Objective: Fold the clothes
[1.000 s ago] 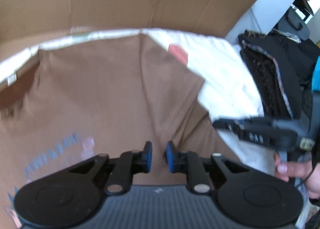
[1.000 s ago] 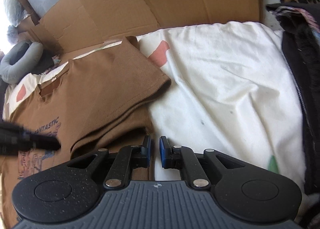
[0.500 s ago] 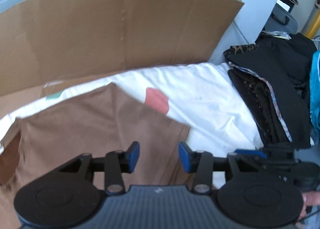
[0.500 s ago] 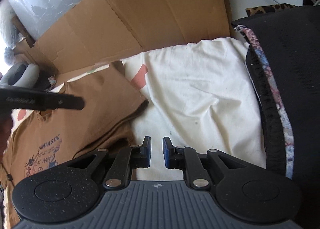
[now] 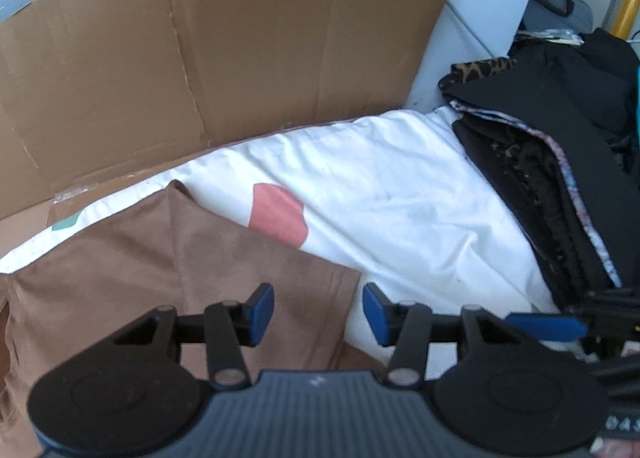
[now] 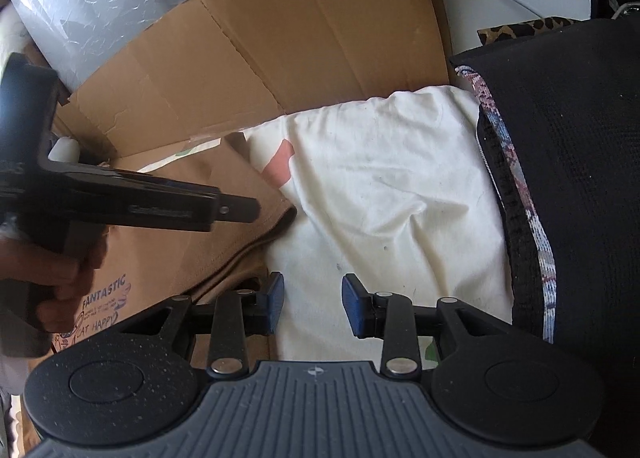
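Observation:
A brown T-shirt (image 5: 160, 258) with a blue print lies on a white sheet (image 5: 400, 209), its sleeve side folded in. My left gripper (image 5: 319, 312) hovers over the shirt's right edge; its jaws are opening and nothing is between them. My right gripper (image 6: 314, 306) hangs over the sheet (image 6: 380, 185) just right of the shirt (image 6: 168, 258). Its jaws are opening too, with nothing between them. In the right wrist view a hand (image 6: 60, 278) holds the left gripper (image 6: 236, 211) above the shirt. A blue finger (image 5: 548, 328) of the right gripper shows at the left wrist view's right edge.
A stack of dark folded clothes (image 6: 580, 177) stands on the sheet's right side, also seen in the left wrist view (image 5: 560, 177). Flattened cardboard (image 5: 240, 37) rises behind the sheet. White sheet lies bare between the shirt and the stack.
Both grippers went from nearly shut to open. The left one moved right from over the shirt's middle to its right edge. The right one lifted away from the folded edge.

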Tool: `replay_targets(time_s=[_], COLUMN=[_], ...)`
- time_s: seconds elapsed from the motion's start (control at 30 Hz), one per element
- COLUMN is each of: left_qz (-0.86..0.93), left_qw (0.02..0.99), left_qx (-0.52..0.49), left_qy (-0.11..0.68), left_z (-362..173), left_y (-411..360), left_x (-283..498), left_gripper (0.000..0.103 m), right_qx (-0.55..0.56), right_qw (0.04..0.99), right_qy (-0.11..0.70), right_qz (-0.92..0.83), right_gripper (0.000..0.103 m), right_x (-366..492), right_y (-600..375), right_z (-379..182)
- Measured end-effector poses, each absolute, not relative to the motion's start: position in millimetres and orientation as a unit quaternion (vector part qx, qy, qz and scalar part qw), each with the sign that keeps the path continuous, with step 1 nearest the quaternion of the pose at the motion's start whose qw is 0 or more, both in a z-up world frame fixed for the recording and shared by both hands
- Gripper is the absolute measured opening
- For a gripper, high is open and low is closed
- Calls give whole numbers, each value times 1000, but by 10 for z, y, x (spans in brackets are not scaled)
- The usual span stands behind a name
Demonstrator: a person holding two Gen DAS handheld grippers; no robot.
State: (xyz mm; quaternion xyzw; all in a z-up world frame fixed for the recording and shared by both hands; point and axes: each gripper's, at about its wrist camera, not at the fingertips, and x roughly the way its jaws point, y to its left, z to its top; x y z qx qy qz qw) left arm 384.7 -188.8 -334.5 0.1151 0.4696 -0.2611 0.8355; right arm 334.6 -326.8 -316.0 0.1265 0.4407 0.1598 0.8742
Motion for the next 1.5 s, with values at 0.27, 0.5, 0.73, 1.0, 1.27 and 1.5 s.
replay_targets(time_s=[0.27,0.5,0.73,1.0,1.27,1.5], left_qz=[-247,-268,-256,-247,-255,-222], left_qw=[846,843,840,848,858,872], left_qx=[110,114,131,97,45,-14], left_qy=[460,453,459,459,444,437], left_z=[-3443,-3468,-3723,-3708,-3424,-3186], left_y=[-1946,-2117,-2192,-2007,-1510,-904], left_x=[3895,3844,3879,3939,3900,3891], left_gripper=[49,46,46,9,4,4], right_qx=[126,124,123,123,119,102], right_qw=[870,869,869,869,872,876], right_qy=[449,453,453,452,444,436], right_qz=[158,157,157,159,167,182], right_gripper=[37,37,37,37,37,37], right_x=[3337,3342,3351,3350,3407,3534], right_y=[-3240,-3233,-3236,-3222,-3135,-3040], right_z=[-3250,-3289,-3287,-3271,-3179,-3072])
